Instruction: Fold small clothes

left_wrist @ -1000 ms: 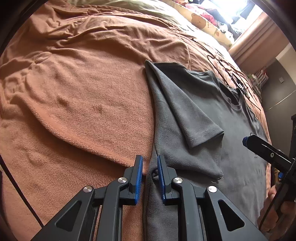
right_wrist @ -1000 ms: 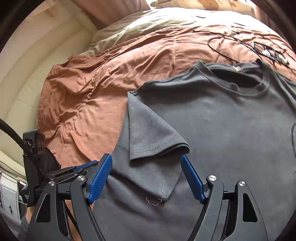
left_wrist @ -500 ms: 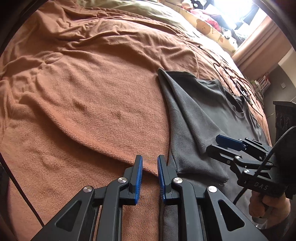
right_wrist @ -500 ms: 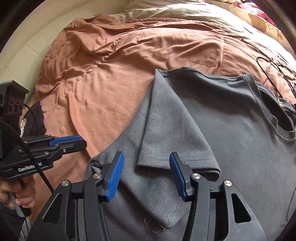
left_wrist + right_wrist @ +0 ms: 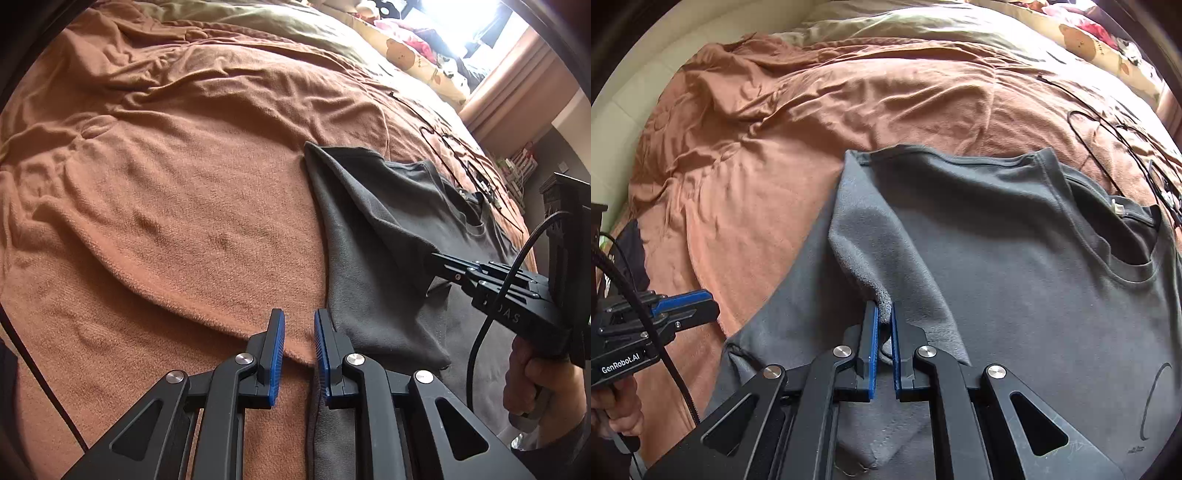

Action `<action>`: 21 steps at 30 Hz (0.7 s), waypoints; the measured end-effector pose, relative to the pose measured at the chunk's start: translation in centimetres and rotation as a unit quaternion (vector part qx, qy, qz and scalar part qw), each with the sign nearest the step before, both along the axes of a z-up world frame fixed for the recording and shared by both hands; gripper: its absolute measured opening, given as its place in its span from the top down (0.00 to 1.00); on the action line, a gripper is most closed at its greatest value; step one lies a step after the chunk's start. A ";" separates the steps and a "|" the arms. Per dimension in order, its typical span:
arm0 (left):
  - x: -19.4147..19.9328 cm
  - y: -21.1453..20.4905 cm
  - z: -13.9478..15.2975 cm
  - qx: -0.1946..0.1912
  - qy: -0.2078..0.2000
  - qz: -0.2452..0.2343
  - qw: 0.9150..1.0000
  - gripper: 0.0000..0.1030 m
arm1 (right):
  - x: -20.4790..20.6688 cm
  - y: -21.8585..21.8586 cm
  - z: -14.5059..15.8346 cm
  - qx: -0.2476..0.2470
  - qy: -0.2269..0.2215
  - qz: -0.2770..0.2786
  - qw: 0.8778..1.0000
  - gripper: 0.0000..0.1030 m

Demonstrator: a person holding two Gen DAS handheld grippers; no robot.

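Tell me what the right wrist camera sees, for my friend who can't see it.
The right hand-held gripper pinches the folded sleeve of a grey T-shirt lying on a brown blanket. The left hand-held gripper waits at the left edge, over the blanket.

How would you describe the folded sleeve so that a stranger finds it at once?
On the brown blanket lies a dark grey T-shirt. At its near-left shoulder, the sleeve is folded onto the body. Only its hem is pinched between the right gripper's blue pads.

a bed (image 5: 184, 192) under a rust blanket, bright window (image 5: 480, 22) behind.
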State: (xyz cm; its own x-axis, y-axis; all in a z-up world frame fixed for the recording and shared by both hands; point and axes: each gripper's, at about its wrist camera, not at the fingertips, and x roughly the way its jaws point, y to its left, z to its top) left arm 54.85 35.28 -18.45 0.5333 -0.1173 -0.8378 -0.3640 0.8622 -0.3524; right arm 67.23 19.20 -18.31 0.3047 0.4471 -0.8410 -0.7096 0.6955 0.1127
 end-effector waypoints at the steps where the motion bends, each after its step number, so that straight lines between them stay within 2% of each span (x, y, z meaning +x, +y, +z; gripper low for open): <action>1: 0.2 -0.1 0.1 -0.001 -0.002 -0.001 1.000 0.83 | 0.3 -0.4 0.3 0.003 -0.003 -0.005 1.000 0.97; 6: 1.6 -1.1 0.1 0.001 -0.004 -0.010 1.000 0.83 | 2.3 -2.1 1.6 0.020 -0.011 -0.033 0.999 0.97; 11: 2.5 -1.9 -0.3 0.005 0.000 -0.019 1.000 0.83 | 4.3 -3.1 2.0 0.010 -0.033 -0.070 0.997 0.97; 14: 2.8 -2.3 -0.8 0.009 0.008 -0.022 1.000 0.83 | 5.4 -3.5 1.6 0.001 -0.025 -0.107 0.994 0.93; 16: 2.9 -2.5 -1.0 0.015 0.014 -0.023 1.000 0.83 | 5.6 -3.9 1.5 0.011 -0.019 -0.116 0.993 0.66; 17: 2.9 -2.5 -1.1 0.016 0.015 -0.024 0.999 0.83 | 5.5 -4.2 1.5 0.023 -0.018 -0.117 0.993 0.33; 18: 2.9 -2.5 -1.2 0.016 0.016 -0.024 0.999 0.83 | 5.3 -4.6 1.6 0.035 -0.018 -0.115 0.993 0.25; 19: 2.9 -2.6 -1.2 0.015 0.017 -0.024 0.999 0.82 | 4.9 -4.8 1.5 0.046 -0.013 -0.109 0.993 0.25; 21: 2.7 -2.6 -1.4 0.016 0.018 -0.022 0.999 0.67 | 4.4 -5.2 1.1 0.054 0.005 -0.095 0.994 0.25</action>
